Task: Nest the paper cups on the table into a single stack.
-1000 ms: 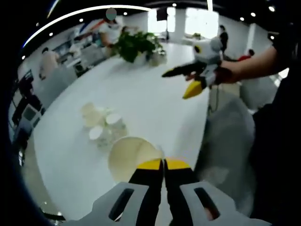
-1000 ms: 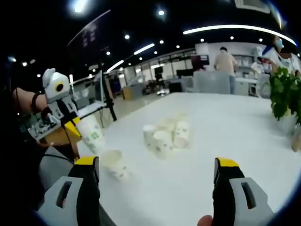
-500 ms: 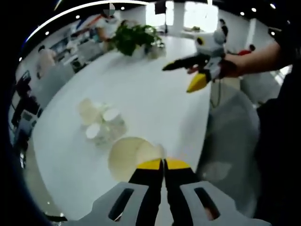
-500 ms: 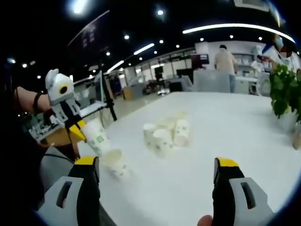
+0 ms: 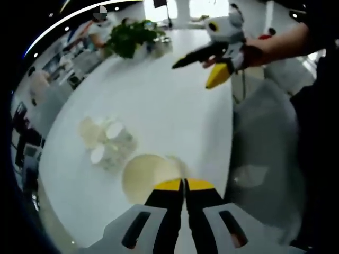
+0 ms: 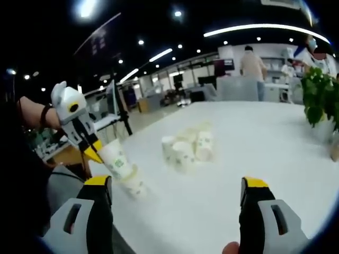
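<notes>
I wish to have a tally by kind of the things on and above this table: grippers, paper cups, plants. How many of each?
Grippers: 2, the left gripper and the right gripper
Paper cups: at least 5, the held cup, the lone cup and a blurred cluster of at least 3
Potted plant: 1
Total: at least 8

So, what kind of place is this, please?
Probably an open-plan office or lab. A long white table holds paper cups and a potted plant, people stand at desks behind, and round lights and light strips line the dark ceiling.
</notes>
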